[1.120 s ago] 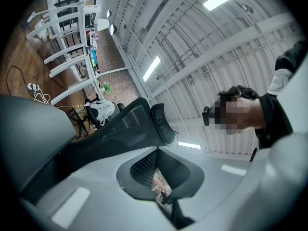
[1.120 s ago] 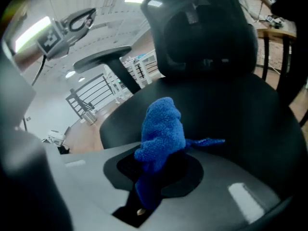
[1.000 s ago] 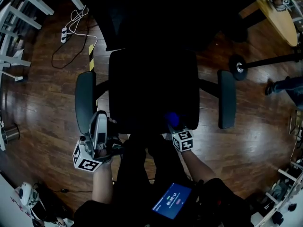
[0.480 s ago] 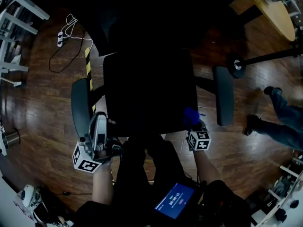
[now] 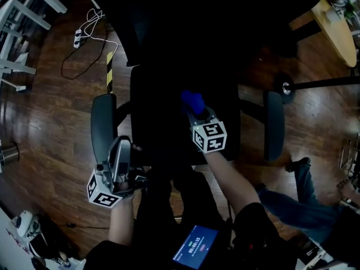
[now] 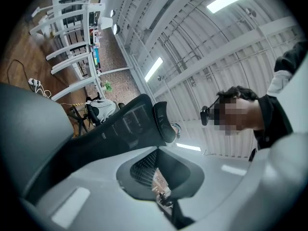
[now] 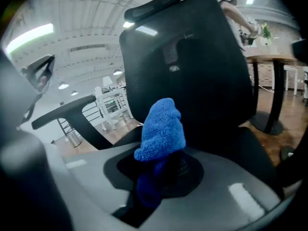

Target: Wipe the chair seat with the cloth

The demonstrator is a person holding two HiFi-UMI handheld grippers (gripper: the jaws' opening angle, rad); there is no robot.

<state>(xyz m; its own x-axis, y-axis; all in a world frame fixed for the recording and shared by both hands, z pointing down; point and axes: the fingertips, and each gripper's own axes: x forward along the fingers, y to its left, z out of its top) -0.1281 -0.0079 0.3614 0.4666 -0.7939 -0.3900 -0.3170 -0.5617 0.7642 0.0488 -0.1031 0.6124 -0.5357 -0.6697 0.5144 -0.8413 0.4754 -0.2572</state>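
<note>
Since a moment ago the right gripper (image 5: pixel 196 112) has swung from the seat's front right edge to its middle. Nearest the person, the left gripper (image 5: pixel 119 146) hangs by the front left corner beside the grey padded armrest (image 5: pixel 103 126), jaws closed on nothing. Farther in, the right jaws are clamped on the crumpled blue fleecy cloth (image 7: pixel 161 131), over the black office chair seat (image 5: pixel 160 103); contact is too dark to confirm. Wiping looks under way, with the far half toward the black mesh backrest (image 7: pixel 192 57) likely left.

Bunched blue cloth (image 5: pixel 193 100), sticking up from the right gripper's (image 5: pixel 198 115) clamped jaws, is hovering over the middle of the black chair seat (image 5: pixel 160 117).
</note>
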